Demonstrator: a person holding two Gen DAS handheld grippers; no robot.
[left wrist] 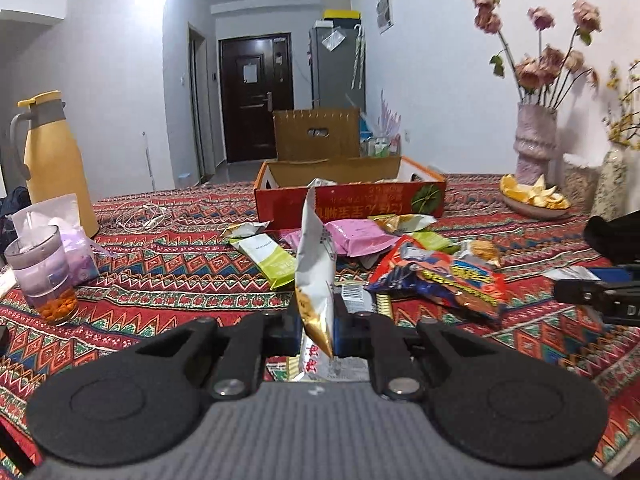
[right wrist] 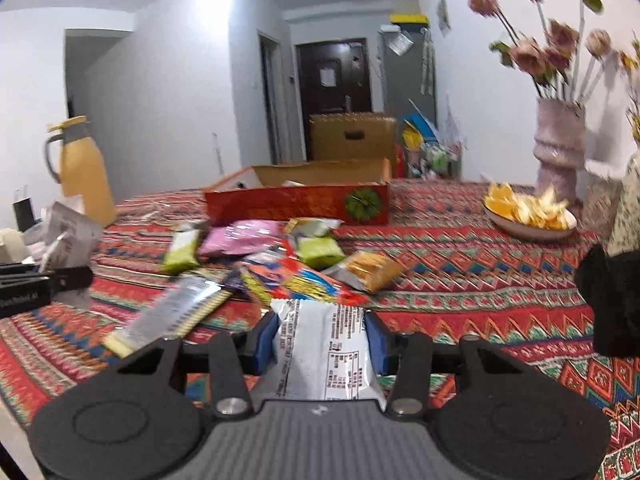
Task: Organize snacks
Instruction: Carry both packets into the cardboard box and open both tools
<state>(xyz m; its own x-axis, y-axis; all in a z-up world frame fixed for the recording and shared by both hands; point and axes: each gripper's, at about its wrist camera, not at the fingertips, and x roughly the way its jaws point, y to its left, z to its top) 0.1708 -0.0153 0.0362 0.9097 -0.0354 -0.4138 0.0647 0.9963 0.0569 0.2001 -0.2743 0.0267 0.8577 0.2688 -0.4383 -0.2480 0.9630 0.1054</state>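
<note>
My left gripper (left wrist: 317, 320) is shut on a white and gold snack packet (left wrist: 314, 252), which stands upright and edge-on between the blue pads, lifted off the cloth. My right gripper (right wrist: 322, 340) is shut on a white packet with black print (right wrist: 326, 360), held flat between its pads. Ahead of both lies a loose pile of snack packets (left wrist: 436, 272) (right wrist: 288, 268) on the patterned tablecloth. Behind the pile stands an open red cardboard box (left wrist: 348, 200) (right wrist: 296, 204) with a few packets inside. The right gripper's side shows at the left wrist view's right edge.
A yellow thermos jug (left wrist: 56, 160) and a glass cup (left wrist: 42, 272) stand at the left. A bowl of orange peel (left wrist: 534, 200) and vases of dried flowers (left wrist: 536, 144) stand at the right. A white cable (left wrist: 140, 216) lies near the jug.
</note>
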